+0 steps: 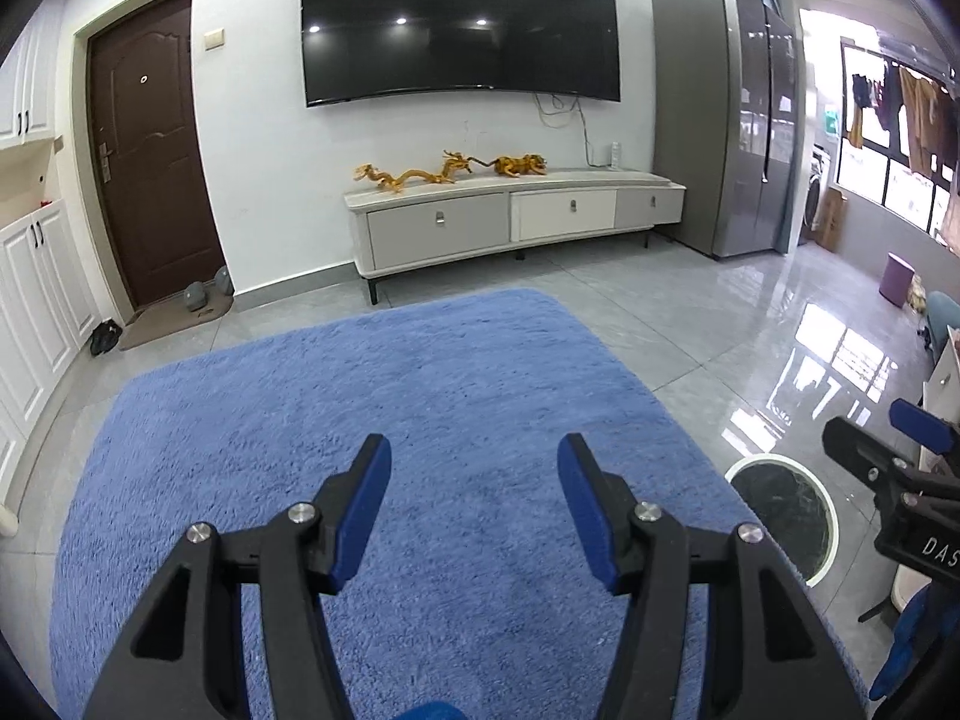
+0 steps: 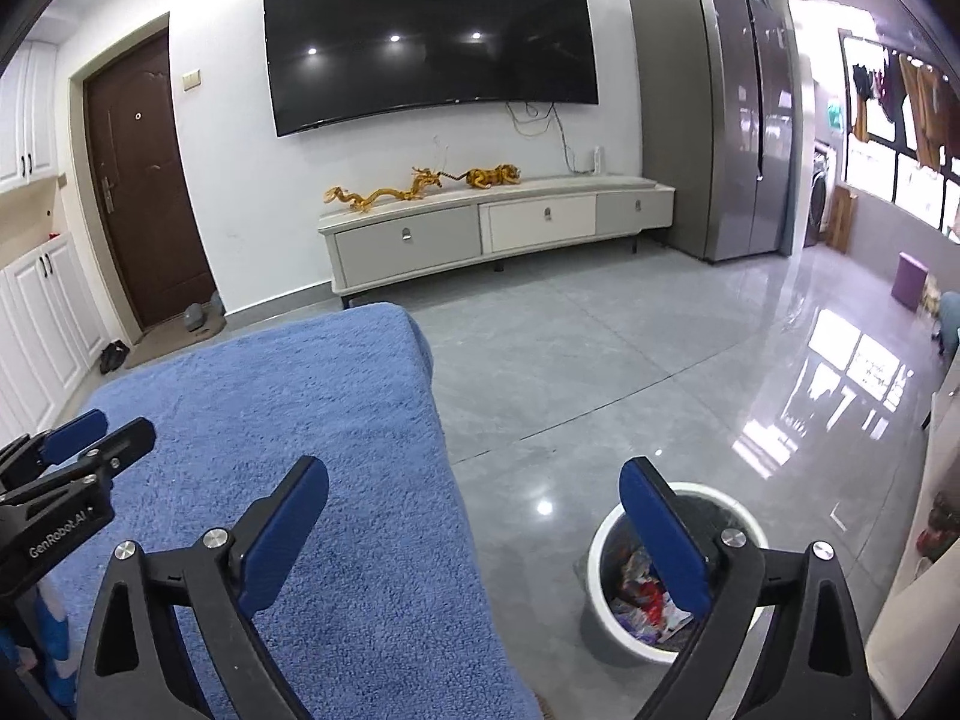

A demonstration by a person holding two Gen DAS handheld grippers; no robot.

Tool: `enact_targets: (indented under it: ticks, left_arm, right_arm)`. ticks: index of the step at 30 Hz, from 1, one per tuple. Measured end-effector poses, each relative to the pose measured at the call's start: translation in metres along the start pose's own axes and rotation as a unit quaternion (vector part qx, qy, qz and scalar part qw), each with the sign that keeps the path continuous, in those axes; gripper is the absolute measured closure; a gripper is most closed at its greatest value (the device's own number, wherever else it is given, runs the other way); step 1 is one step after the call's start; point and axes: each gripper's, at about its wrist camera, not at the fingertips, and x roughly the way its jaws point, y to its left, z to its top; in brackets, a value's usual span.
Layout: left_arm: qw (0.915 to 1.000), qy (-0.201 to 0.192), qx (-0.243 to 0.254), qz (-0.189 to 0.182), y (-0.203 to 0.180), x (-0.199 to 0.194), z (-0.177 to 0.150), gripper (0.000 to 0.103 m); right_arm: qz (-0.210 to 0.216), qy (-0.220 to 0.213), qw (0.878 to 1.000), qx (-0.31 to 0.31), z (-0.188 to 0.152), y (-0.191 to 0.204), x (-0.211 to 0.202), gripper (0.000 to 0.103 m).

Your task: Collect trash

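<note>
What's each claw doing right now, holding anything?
Left claw: open, empty, over the blue rug.
Right claw: open, empty, near the trash bin.

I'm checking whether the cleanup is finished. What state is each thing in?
left gripper: open, nothing held.
right gripper: open, nothing held.
trash bin: upright, lidless, wrappers inside.
blue rug: flat, no litter visible.
TV: off.
brown door: shut.
cabinet drawers: shut.

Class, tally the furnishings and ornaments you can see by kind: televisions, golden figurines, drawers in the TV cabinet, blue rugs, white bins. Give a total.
Televisions: 1
Golden figurines: 2
Cabinet drawers: 3
Blue rugs: 1
White bins: 1
Total: 8
</note>
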Motion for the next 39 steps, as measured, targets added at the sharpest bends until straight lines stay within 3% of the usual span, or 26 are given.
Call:
enact_targets:
  ticks: [15, 39]
  left_arm:
    - [0.9995, -0.012, 0.004, 0.03, -0.004, -0.005, -0.008, 0.047]
    - [0.9996, -0.025, 0.004, 0.01, -0.008, -0.008, -0.013, 0.046]
  right_arm:
    - [-0.034, -0.001, 0.999, -0.001, -0.016, -0.002, 0.0, 0.0]
    - [-0.075, -0.028, 0.997, -0.007, -0.019, -0.012, -0.009, 0.0]
